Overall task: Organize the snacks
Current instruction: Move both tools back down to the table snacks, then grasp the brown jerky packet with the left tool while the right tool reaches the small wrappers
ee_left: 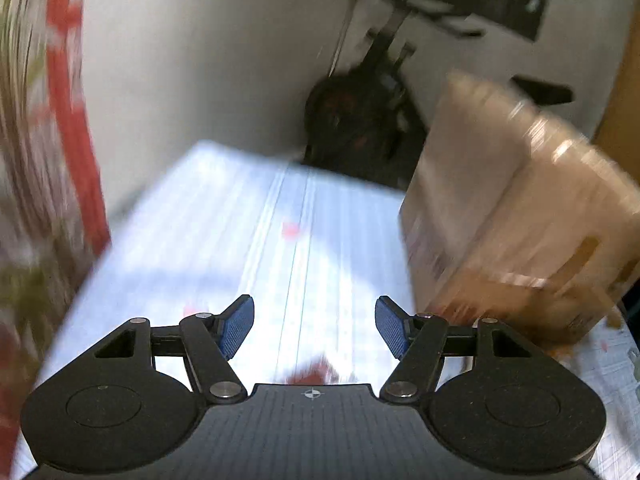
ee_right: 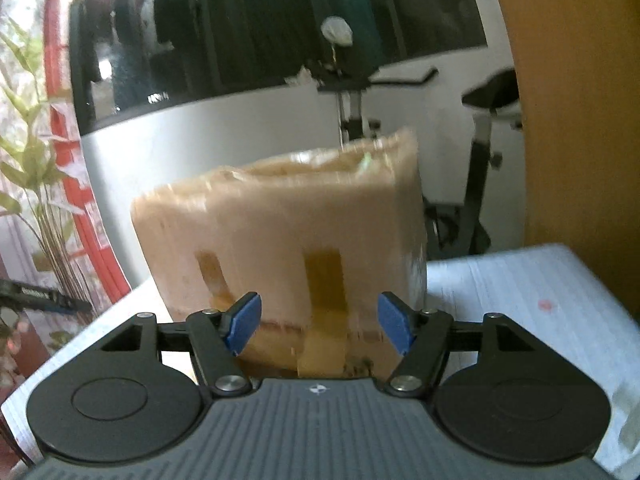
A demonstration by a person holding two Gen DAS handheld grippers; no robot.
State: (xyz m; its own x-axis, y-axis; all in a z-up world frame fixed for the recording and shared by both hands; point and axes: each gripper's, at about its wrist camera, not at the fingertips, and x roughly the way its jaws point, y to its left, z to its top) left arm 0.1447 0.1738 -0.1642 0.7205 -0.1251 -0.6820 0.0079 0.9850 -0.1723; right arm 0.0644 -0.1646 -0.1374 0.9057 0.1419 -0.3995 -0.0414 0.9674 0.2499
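Both jaws stand apart, holding nothing; left gripper [ee_left: 314, 326] over bench [ee_left: 240, 216]; right gripper [ee_right: 320, 322] facing cardboard box [ee_right: 280, 216].

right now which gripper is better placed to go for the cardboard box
Right. The right gripper faces the cardboard box squarely, jaws open, box centred ahead. The left gripper, also open, points at bare tablecloth; the box sits off to its right.

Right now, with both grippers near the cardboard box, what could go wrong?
The right gripper is open and empty, close to the cardboard box; it might bump and shift it. The left gripper, also open, faces bare tablecloth with the box off to its side; heavy blur could hamper aiming.
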